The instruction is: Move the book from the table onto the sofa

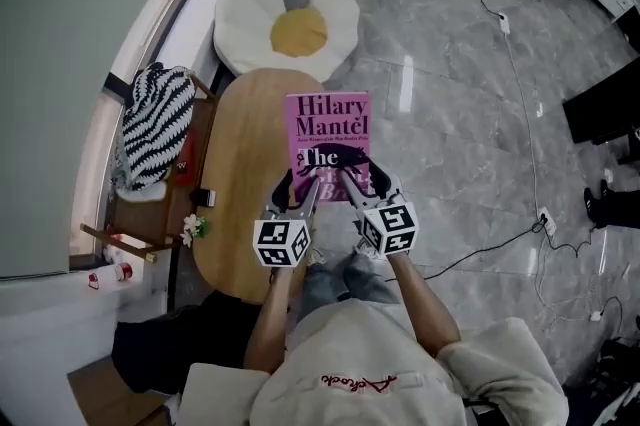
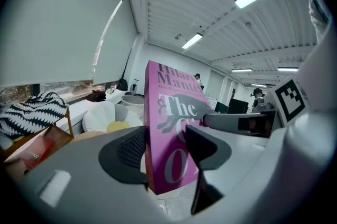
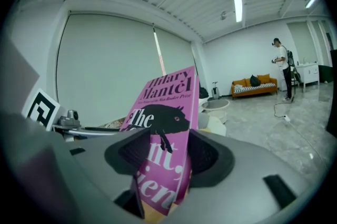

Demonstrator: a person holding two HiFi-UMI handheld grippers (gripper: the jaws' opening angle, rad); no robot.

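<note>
The book (image 1: 328,139) is gripped in both claws at once. The left claw (image 1: 297,195) is closed on the near short edge towards its left corner, and the right claw (image 1: 357,182) is closed on the same edge towards its right corner. Each gripper view shows the pink cover pinched between that claw's two dark pads, with no gap on either side.

From the head view the book's long axis runs straight away from the person, with the title end farthest out and the cover facing up. It hangs over the right rim of the oval wooden tabletop (image 1: 245,134), partly above the wood and partly above the grey floor (image 1: 450,114). The left gripper view shows floor tiles below the book's lower corner, so it appears to be lifted clear, not resting.

What matters for the coming move is where the sofa (image 3: 255,86) lies. The right gripper view shows it as an orange sofa against the far wall, well apart from the book, ahead of it and off to its right. The right claw is therefore on the side nearer the goal, and the carry probably swings that way, away from the tabletop. An egg-shaped cushion (image 1: 288,22) lies on the floor just beyond the tabletop's far end, to the left of that path.

The book projects forward from a grip on one short edge, so its far end may sag during the carry unless both claws hold firm.
</note>
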